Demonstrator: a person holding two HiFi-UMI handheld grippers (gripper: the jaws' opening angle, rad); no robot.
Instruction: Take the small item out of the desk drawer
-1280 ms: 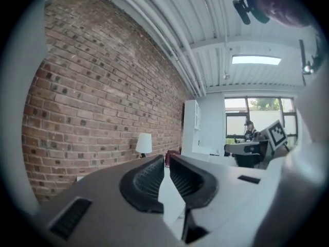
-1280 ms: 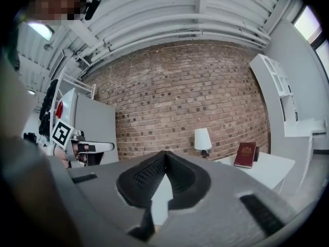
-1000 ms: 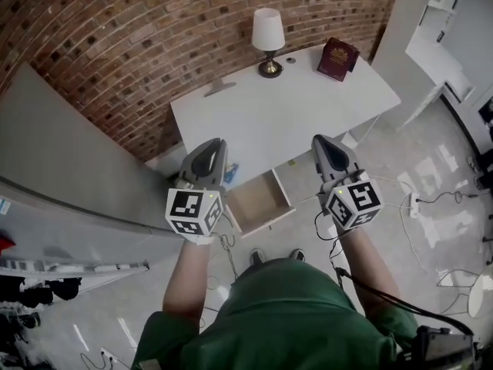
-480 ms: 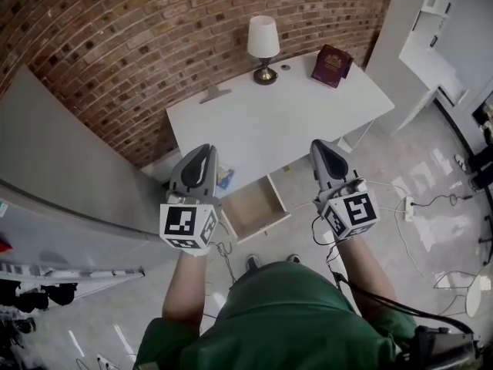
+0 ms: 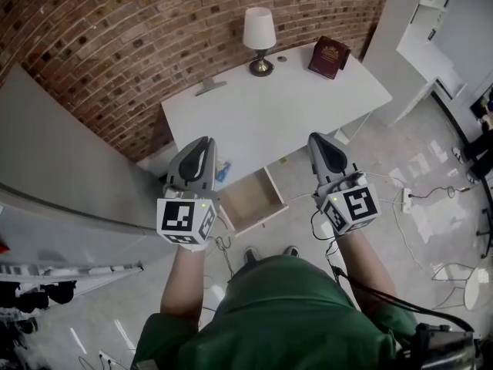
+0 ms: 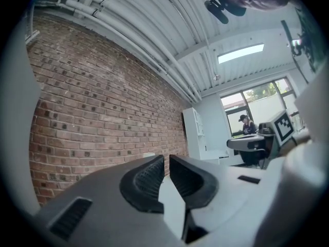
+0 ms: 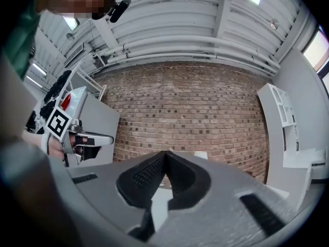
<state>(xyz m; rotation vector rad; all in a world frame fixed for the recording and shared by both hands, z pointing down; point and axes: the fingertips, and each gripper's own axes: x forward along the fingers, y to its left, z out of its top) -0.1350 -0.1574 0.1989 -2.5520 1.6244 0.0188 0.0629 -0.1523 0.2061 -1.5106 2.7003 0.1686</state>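
A white desk (image 5: 293,106) stands against the brick wall, and its drawer (image 5: 250,200) is pulled out toward me. The wooden bottom of the drawer shows nothing on it. A small blue item (image 5: 223,168) peeks out beside the drawer's left side, partly hidden by my left gripper (image 5: 202,143). That gripper hangs in the air left of the drawer, with only a thin slit between its pads (image 6: 149,176) and nothing in it. My right gripper (image 5: 316,139) hovers right of the drawer, its jaws closed tip to tip (image 7: 165,156) and empty.
On the desk stand a lamp (image 5: 259,41), a dark red book (image 5: 328,58) and a flat grey object (image 5: 209,87). A grey panel (image 5: 69,168) runs along the left. Cables and a power strip (image 5: 406,200) lie on the floor at the right, near a white shelf (image 5: 431,21).
The desk and drawer have slid up and a little left in the head view. Both grippers have stayed level on either side of the drawer, with their jaws unchanged.
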